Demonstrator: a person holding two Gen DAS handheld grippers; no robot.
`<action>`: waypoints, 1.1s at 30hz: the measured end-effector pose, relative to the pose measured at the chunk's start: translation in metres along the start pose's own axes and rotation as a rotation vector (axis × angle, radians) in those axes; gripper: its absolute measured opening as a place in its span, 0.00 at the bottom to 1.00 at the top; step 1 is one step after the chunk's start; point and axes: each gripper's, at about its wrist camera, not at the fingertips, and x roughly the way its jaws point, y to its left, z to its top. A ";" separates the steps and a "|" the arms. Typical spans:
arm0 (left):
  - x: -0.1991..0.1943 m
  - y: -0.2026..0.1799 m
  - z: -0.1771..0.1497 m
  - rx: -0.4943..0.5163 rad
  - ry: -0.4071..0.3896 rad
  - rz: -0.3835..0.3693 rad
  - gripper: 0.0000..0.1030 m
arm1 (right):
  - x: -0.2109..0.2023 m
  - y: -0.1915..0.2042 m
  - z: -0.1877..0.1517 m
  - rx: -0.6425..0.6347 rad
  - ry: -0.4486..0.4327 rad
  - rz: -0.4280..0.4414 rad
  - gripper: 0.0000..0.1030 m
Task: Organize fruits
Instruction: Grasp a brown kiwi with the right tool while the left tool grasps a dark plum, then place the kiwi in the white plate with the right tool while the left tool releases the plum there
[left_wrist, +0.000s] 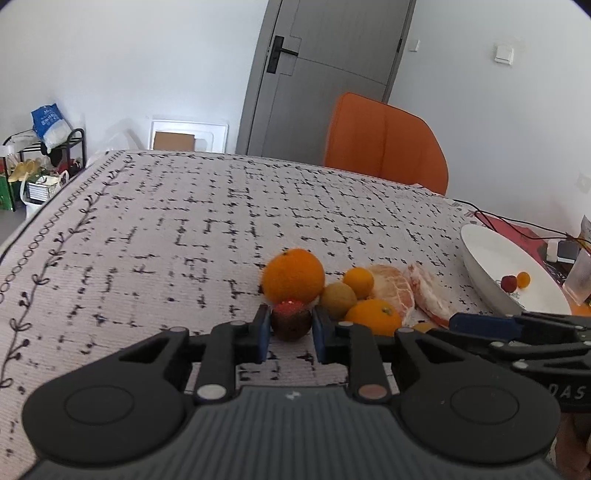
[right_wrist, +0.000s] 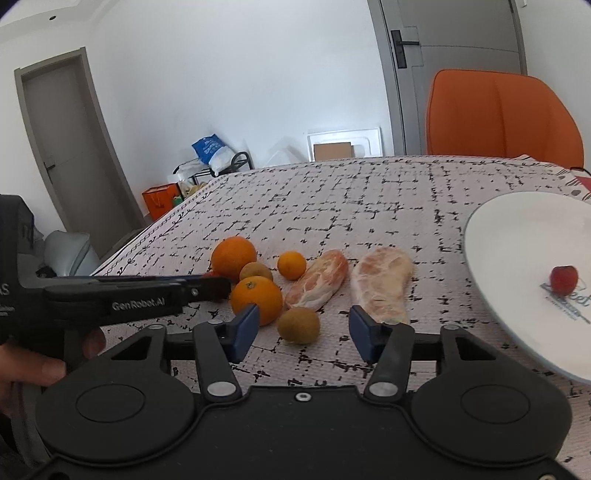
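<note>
Left gripper (left_wrist: 290, 328): its blue pads are clenched on a small dark red, rough-skinned round fruit (left_wrist: 291, 320), low in the centre of the left wrist view.
Held fruit: it sits on the cloth, touching the large round orange (left_wrist: 293, 275) just behind it.
Right gripper (right_wrist: 303, 330): half released, grasping nothing; no pad touches a fruit.
Nearest target: a brown, dull, fuzzy kiwi (right_wrist: 298, 325) lies between the blue pads, nearer the left one.
Other fruit: two peeled, pale pink pomelo segments (right_wrist: 382, 284) point away from the gripper.
Destination: a smooth white ceramic plate (right_wrist: 517, 229), right edge of the frame, holds a small red fruit (right_wrist: 563, 277).
Surface: a ribbed grey tablecloth with black dashes (right_wrist: 369, 192).
</note>
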 end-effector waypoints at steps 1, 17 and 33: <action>-0.002 0.002 0.000 -0.006 -0.001 0.002 0.22 | 0.002 0.001 -0.001 -0.002 0.003 0.001 0.49; -0.021 -0.010 0.011 0.024 -0.047 -0.002 0.22 | -0.016 -0.002 0.000 0.012 -0.031 -0.010 0.25; -0.020 -0.069 0.017 0.118 -0.064 -0.068 0.22 | -0.065 -0.038 0.001 0.071 -0.152 -0.087 0.25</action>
